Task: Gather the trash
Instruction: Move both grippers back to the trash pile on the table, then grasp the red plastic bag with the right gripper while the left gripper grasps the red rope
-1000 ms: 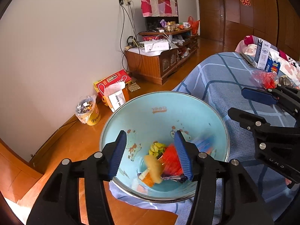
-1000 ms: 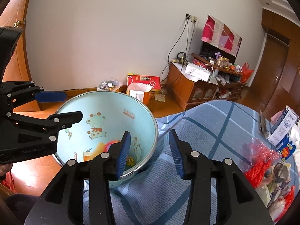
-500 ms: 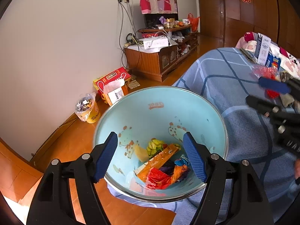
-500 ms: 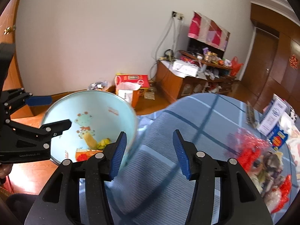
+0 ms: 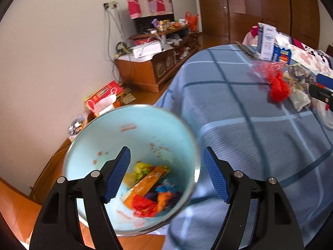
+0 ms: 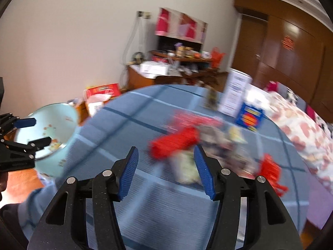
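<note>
Left wrist view looks down into a pale blue basin (image 5: 133, 129) at the edge of a bed with a blue checked cover (image 5: 239, 114); wrappers (image 5: 152, 189) lie in its bottom. The left gripper (image 5: 166, 174) is spread wide, nothing between its pads. More trash (image 6: 199, 145), red netting among it, lies blurred in a heap on the cover. The right gripper (image 6: 166, 170) points at that heap, jaws just opening further, gripping nothing.
</note>
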Available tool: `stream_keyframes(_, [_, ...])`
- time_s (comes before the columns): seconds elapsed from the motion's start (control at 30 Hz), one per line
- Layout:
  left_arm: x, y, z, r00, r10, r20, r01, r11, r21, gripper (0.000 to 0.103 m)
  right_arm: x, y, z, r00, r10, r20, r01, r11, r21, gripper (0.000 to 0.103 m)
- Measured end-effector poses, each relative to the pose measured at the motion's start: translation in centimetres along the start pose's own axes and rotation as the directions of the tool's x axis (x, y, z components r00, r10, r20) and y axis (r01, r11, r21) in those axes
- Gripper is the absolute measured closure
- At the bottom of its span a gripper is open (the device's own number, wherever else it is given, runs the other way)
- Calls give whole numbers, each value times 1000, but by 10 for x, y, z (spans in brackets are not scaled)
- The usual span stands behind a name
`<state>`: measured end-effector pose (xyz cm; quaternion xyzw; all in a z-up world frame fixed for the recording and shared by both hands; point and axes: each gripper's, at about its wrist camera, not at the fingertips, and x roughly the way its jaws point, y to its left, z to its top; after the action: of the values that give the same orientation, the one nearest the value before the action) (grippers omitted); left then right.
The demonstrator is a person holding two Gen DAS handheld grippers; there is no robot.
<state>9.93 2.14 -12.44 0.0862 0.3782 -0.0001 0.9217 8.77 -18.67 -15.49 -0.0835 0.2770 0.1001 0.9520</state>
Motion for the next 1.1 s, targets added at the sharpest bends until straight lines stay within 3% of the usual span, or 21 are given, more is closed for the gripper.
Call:
stream_keyframes(0.17, [3,-35,14,999,-47,15,46,999,28,32,-12,-56,-23,996,-90,-28,92,991,101,47])
stream_keyframes(0.43, [17,-74,40,997,-69,27,67,996,53,32,-10,-128,-51,969,-221,-112,241,945,223,47])
stream_keyframes(0.57, [25,-77,50,998,-55,27,54,998,42,31,0,-148,-55,965,-216,-147,248,934,259,47])
stream_keyframes(0.77, [32,-77,56,999,-45,19,44,998,39,31,25,-160,-55,964,-124,-234,189,941,282,48])
stream_keyframes(0.83, [31,-80,57,999,-48,21,47,998,44,31,33,-157,-55,960,-91,-265,164,950,266,55])
stream_keyframes(0.87, [31,-83,57,998,-53,22,51,998,48,31,35,-156,-55,960,-61,-272,137,953,271,71])
stream_keyframes(0.9, [30,-84,57,998,-57,22,56,997,50,31,35,-156,-54,962,-49,-268,126,953,276,79])
stream_keyframes(1.0, [29,-94,59,997,-68,26,66,996,64,31,28,-154,-54,970,-39,-238,105,956,273,87])
stream_keyframes(1.1, [29,-105,64,996,-79,32,76,993,86,31,18,-151,-54,977,-50,-206,106,956,272,88])
